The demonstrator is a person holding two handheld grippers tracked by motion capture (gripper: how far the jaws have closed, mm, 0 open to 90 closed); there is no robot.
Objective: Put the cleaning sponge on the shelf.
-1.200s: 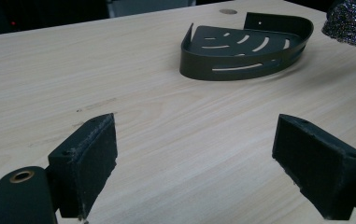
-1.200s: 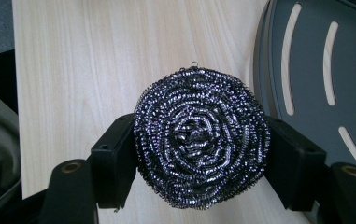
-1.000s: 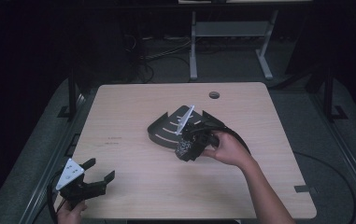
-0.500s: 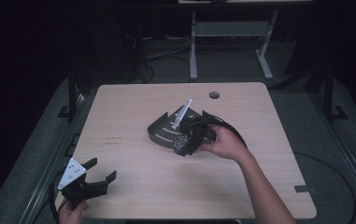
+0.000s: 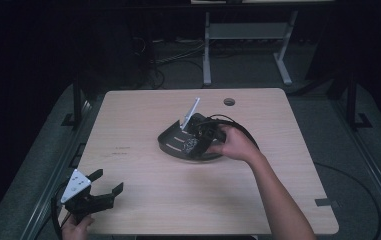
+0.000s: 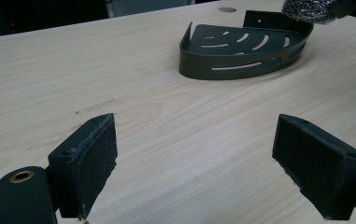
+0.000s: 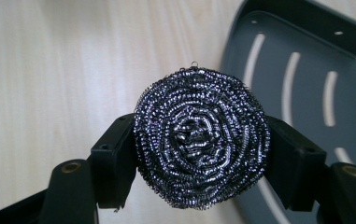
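A round steel-wool scourer [image 7: 199, 137] sits squeezed between the jaws of my right gripper [image 7: 199, 158], which is shut on it. It hangs above the edge of a dark slotted corner caddy [image 7: 306, 84] on the table. From above, the right gripper [image 5: 196, 144] hovers over the caddy [image 5: 172, 140] in the middle of the wooden table [image 5: 138, 115]. The scourer [image 6: 309, 9] also peeks in at the top of the left gripper view, over the caddy [image 6: 241, 51]. My left gripper [image 5: 107, 187] rests open near the front left corner, with nothing between its pads [image 6: 96, 154].
A cable hole [image 5: 229, 102] lies at the table's back edge, behind the caddy. A black cable [image 5: 245, 132] loops from the right gripper across the table. A white metal frame [image 5: 248, 35] stands on the floor beyond the table.
The right hand has carried the scourer leftward and slightly back, further over the caddy. The left gripper has stayed where it was.
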